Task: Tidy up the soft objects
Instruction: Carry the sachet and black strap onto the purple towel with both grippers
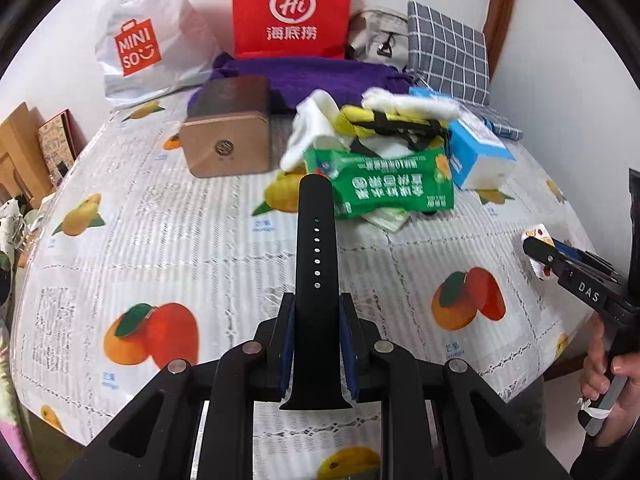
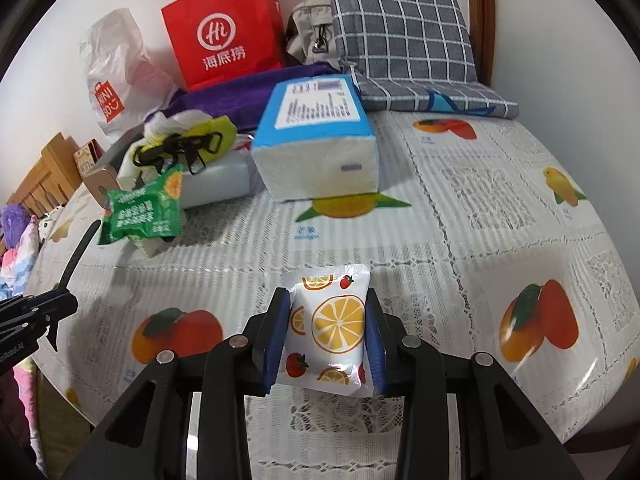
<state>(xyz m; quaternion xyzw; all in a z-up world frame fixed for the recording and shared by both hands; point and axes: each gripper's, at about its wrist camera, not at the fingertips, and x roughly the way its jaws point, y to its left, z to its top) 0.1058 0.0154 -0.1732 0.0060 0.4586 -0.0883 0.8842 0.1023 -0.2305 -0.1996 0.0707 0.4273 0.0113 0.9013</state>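
My left gripper [image 1: 316, 312] is shut on a black silicone watch strap [image 1: 316, 240], which points forward above the table; it also shows in the right wrist view [image 2: 76, 256]. My right gripper [image 2: 327, 312] is shut on a white tissue pack with lemon and strawberry prints [image 2: 332, 324], seen at the right edge of the left wrist view [image 1: 536, 236]. Ahead lies a pile: a green wipes pack [image 1: 384, 184] [image 2: 140, 208], a blue and white tissue pack [image 2: 316, 140] [image 1: 476, 152], a yellow item with black straps [image 1: 384, 124] [image 2: 188, 140], and white cloth [image 1: 316, 120].
A fruit-print tablecloth [image 1: 200, 240] covers the table. A brown box [image 1: 228, 136], purple towel [image 1: 320, 76], red paper bag [image 1: 292, 8], white Miniso bag [image 1: 140, 40], grey bag [image 2: 312, 32] and grey checked cushion [image 2: 400, 28] stand at the back by the wall.
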